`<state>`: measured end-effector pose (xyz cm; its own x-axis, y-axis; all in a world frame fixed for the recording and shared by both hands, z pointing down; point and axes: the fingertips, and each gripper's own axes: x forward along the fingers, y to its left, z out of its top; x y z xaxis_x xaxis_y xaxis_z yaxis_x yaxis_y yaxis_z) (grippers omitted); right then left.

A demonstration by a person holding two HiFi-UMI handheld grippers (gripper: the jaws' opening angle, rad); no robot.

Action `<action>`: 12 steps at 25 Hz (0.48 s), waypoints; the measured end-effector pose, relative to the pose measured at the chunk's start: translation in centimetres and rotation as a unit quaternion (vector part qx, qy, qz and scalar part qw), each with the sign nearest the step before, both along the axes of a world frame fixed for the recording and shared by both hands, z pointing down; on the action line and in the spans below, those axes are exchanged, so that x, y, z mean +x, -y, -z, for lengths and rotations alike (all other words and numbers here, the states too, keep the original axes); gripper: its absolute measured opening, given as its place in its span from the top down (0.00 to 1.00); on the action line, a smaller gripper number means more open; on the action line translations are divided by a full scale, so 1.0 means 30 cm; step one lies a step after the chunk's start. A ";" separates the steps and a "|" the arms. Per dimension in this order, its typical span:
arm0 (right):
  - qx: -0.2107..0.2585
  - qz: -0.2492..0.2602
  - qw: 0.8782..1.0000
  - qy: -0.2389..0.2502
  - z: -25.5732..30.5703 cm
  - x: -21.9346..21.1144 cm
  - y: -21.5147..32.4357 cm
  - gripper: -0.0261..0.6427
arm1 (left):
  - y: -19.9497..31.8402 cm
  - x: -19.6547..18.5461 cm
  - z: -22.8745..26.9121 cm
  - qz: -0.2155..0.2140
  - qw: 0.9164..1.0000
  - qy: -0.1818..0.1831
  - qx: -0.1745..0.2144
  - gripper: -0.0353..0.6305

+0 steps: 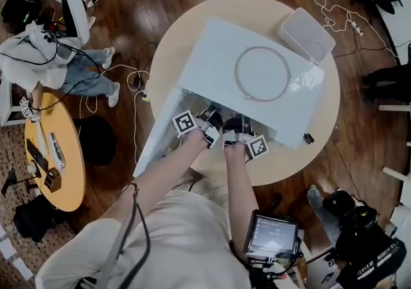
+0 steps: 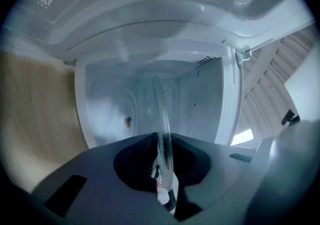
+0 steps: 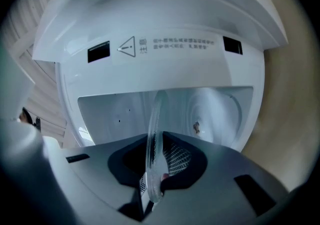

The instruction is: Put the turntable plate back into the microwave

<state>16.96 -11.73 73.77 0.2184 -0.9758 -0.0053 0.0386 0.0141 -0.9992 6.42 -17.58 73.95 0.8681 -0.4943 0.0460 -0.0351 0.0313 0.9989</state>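
Observation:
The clear glass turntable plate (image 2: pixel 163 134) stands on edge between the jaws of my left gripper (image 2: pixel 162 179), which is shut on its rim. In the right gripper view the same plate (image 3: pixel 154 134) runs up from my right gripper (image 3: pixel 152 184), also shut on its rim. Both point level into the open cavity (image 2: pixel 150 99) of the white microwave (image 1: pixel 212 50). A small drive hub (image 3: pixel 196 127) shows on the cavity floor. In the head view the left gripper (image 1: pixel 209 121) and right gripper (image 1: pixel 232 128) sit side by side at the opening; the plate is hidden there.
The microwave door (image 1: pixel 157 130) hangs open to the left. A roller ring (image 1: pixel 237 72) lies on the microwave's top. A white box (image 1: pixel 306 35) stands on the round table (image 1: pixel 314 121). A seated person (image 1: pixel 38 56), cables and a yellow table (image 1: pixel 64 178) are at the left.

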 end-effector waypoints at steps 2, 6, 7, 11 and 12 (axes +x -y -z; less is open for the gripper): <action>-0.005 0.000 1.000 -0.013 0.006 0.014 0.000 0.89 | 0.001 0.019 0.017 0.000 1.000 -0.024 -0.012 0.88; -0.025 0.012 0.999 -0.039 0.004 0.025 0.004 0.89 | 0.007 0.026 0.006 0.011 0.998 -0.046 -0.035 0.88; -0.030 0.019 0.998 -0.046 0.002 0.024 0.005 0.89 | 0.010 0.025 0.004 0.013 0.998 -0.047 -0.036 0.88; -0.050 0.056 0.994 -0.083 0.003 0.012 0.007 0.89 | 0.020 0.027 0.004 0.005 0.999 -0.043 -0.025 0.88; -0.048 0.065 0.993 -0.089 0.009 0.008 0.010 0.89 | 0.024 0.028 0.009 0.004 0.999 -0.044 -0.021 0.88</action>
